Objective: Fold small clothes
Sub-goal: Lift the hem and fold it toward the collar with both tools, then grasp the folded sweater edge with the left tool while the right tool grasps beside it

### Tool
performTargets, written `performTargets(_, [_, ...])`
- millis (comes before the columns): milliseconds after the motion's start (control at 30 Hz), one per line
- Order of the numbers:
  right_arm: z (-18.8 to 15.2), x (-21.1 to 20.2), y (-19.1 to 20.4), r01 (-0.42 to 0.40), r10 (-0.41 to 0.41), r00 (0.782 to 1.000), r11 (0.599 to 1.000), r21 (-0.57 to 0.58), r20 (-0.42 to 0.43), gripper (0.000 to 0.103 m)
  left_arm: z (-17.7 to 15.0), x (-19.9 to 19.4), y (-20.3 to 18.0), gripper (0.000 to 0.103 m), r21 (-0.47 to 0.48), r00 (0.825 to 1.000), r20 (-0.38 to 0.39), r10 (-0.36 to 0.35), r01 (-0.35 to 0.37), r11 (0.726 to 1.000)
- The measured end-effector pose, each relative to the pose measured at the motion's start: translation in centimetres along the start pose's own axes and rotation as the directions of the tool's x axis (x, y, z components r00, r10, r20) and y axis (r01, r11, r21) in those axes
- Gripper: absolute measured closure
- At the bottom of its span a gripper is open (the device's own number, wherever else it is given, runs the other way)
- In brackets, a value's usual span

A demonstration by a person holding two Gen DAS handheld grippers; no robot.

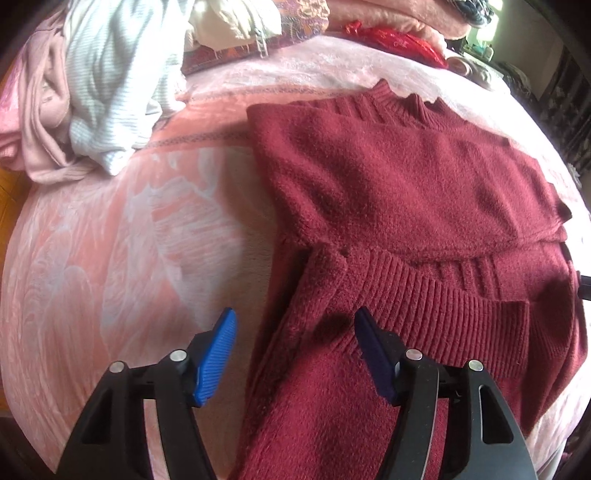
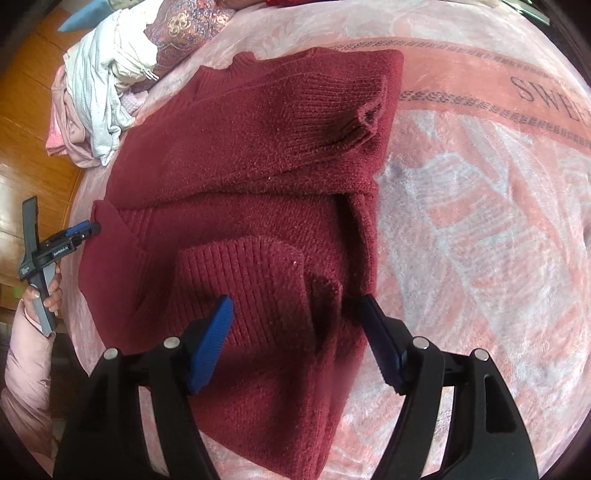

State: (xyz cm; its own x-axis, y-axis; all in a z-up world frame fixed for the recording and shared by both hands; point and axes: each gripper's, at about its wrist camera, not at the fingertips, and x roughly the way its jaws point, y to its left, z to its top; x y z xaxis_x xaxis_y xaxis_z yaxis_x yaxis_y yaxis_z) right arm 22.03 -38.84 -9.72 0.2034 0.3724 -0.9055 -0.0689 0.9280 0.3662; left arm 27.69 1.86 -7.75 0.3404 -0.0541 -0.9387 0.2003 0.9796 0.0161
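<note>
A dark red knit sweater (image 1: pixel 399 184) lies partly folded on the pink blanket (image 1: pixel 110 240), its ribbed hem doubled over the body. My left gripper (image 1: pixel 295 317) hangs open just above the sweater's left edge, and its blue pads touch nothing. In the right wrist view the sweater (image 2: pixel 240 147) shows a sleeve cuff laid across its chest. My right gripper (image 2: pixel 295 301) stands open over the folded ribbed hem (image 2: pixel 251 280) near the sweater's right edge, gripping nothing. The left gripper (image 2: pixel 79 230) shows at the sweater's far left corner, held by a hand (image 2: pixel 48 295).
A heap of unfolded clothes, white striped (image 1: pixel 110 92) and pale pink (image 1: pixel 40 110), lies at the blanket's far left. A patterned cushion (image 1: pixel 295 22) and a red cloth (image 1: pixel 399 40) lie at the back. Wooden floor (image 2: pixel 29 110) runs past the bed's left edge.
</note>
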Motion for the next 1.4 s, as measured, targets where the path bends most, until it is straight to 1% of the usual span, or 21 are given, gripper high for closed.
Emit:
performTargets(33, [0.0, 0.3, 0.1, -0.014, 0.014, 1.0, 1.0, -0.006, -0.007, 0.065, -0.1, 0.2, -0.3, 0.042, 0.009, 1.0, 0.002, 0.005, -0.005, 1.0])
performTargets(67, [-0.1, 0.4, 0.4, -0.008, 0.008, 1.0, 1.0, -0.019, -0.005, 0.08, -0.2, 0.3, -0.4, 0.051, 0.015, 1.0, 0.004, 0.001, -0.001, 1.0])
performTargets(100, [-0.1, 0.3, 0.6, -0.005, 0.005, 1.0, 0.999, -0.035, 0.002, 0.086, -0.3, 0.3, -0.6, 0.067, 0.018, 1.0, 0.0, -0.017, 0.017, 1.0])
performTargets(133, [-0.3, 0.1, 0.6, -0.019, 0.019, 1.0, 0.999, -0.04, 0.007, 0.095, -0.4, 0.2, -0.6, 0.078, 0.014, 1.0, 0.005, -0.009, 0.009, 1.0])
performTargets(200, [-0.6, -0.8, 0.6, -0.065, 0.066, 0.997, 0.997, -0.047, 0.029, 0.096, -0.6, -0.5, -0.5, 0.086, 0.006, 1.0, 0.03, -0.008, 0.008, 1.0])
performTargets(267, [-1.0, -1.5, 0.7, -0.111, 0.114, 0.992, 0.992, -0.062, 0.049, 0.096, -1.0, -1.7, -0.1, 0.092, -0.012, 0.997, 0.063, -0.034, 0.035, 0.999])
performTargets(367, [-1.3, -1.6, 0.9, -0.119, 0.122, 0.992, 0.99, -0.078, 0.044, 0.096, -1.7, -3.1, -0.1, 0.093, -0.011, 0.994, 0.099, -0.056, 0.057, 0.998])
performTargets(433, [-1.3, -1.1, 1.1, -0.082, 0.085, 0.996, 0.994, -0.079, 0.032, 0.088, -2.1, -3.2, -0.5, 0.093, 0.012, 0.993, 0.099, -0.059, 0.058, 0.998])
performTargets(500, [-1.2, -0.5, 0.9, -0.077, 0.078, 0.997, 0.995, -0.061, 0.015, 0.078, -2.2, -2.5, -0.9, 0.093, 0.024, 0.996, 0.081, -0.049, 0.047, 0.999])
performTargets(567, [-1.0, 0.1, 1.1, -0.08, 0.08, 0.997, 0.996, -0.049, 0.009, 0.05, -1.9, -1.6, -1.1, 0.092, 0.017, 0.997, 0.049, -0.057, 0.057, 0.998])
performTargets(633, [-0.9, 0.8, 1.5, -0.062, 0.061, 0.998, 0.996, -0.057, -0.009, 0.048, -1.5, -0.7, -1.2, 0.08, 0.004, 0.998, 0.028, -0.047, 0.047, 0.999])
performTargets(700, [-0.8, 1.3, 2.0, -0.036, 0.035, 0.999, 0.997, -0.074, -0.014, 0.056, -1.1, 0.1, -1.6, 0.073, 0.011, 1.0, 0.017, -0.02, 0.019, 1.0])
performTargets(733, [-0.7, 1.3, 2.2, -0.021, 0.02, 1.0, 0.996, -0.085, -0.013, 0.068, -1.1, 0.3, -1.8, 0.073, 0.015, 1.0, 0.014, -0.02, 0.02, 1.0])
performTargets(767, [-0.7, 1.2, 2.2, -0.021, 0.02, 1.0, 0.996, -0.086, -0.009, 0.085, -1.1, 0.5, -1.8, 0.073, 0.018, 1.0, 0.012, -0.021, 0.021, 1.0])
performTargets(800, [-0.8, 1.0, 2.1, -0.037, 0.036, 0.999, 0.996, -0.075, -0.004, 0.093, -1.0, 0.5, -1.9, 0.075, 0.023, 1.0, 0.01, -0.017, 0.017, 1.0])
performTargets(833, [-0.9, 0.5, 1.6, -0.054, 0.054, 0.998, 0.997, -0.063, 0.009, 0.096, -1.1, 0.5, -1.9, 0.088, 0.022, 1.0, 0.011, -0.021, 0.021, 1.0])
performTargets(867, [-1.1, 0.1, 1.5, -0.062, 0.063, 0.998, 0.996, -0.06, 0.022, 0.096, -1.2, 0.4, -1.8, 0.093, 0.012, 0.999, 0.009, -0.034, 0.033, 0.999])
performTargets(900, [-1.2, -0.4, 1.3, -0.071, 0.073, 0.997, 0.996, -0.057, 0.036, 0.096, -1.3, 0.1, -1.5, 0.095, -0.003, 0.999, 0.015, -0.036, 0.036, 0.999])
performTargets(1067, [-1.7, -3.1, -0.1, -0.154, 0.155, 0.982, 0.988, -0.019, 0.109, 0.097, -2.0, -3.3, -0.8, 0.096, -0.034, 0.991, 0.12, -0.059, 0.063, 0.997])
performTargets(1233, [-1.1, -5.0, -0.4, -0.148, 0.147, 0.975, 0.989, -0.008, 0.167, 0.097, -1.7, -5.9, 0.2, 0.096, -0.079, 0.981, 0.188, -0.035, 0.05, 0.996])
performTargets(1400, [0.8, -6.0, -0.5, -0.138, 0.133, 0.969, 0.99, 0.008, 0.208, 0.097, -0.4, -7.3, 2.1, 0.096, -0.147, 0.97, 0.238, -0.041, 0.077, 0.986])
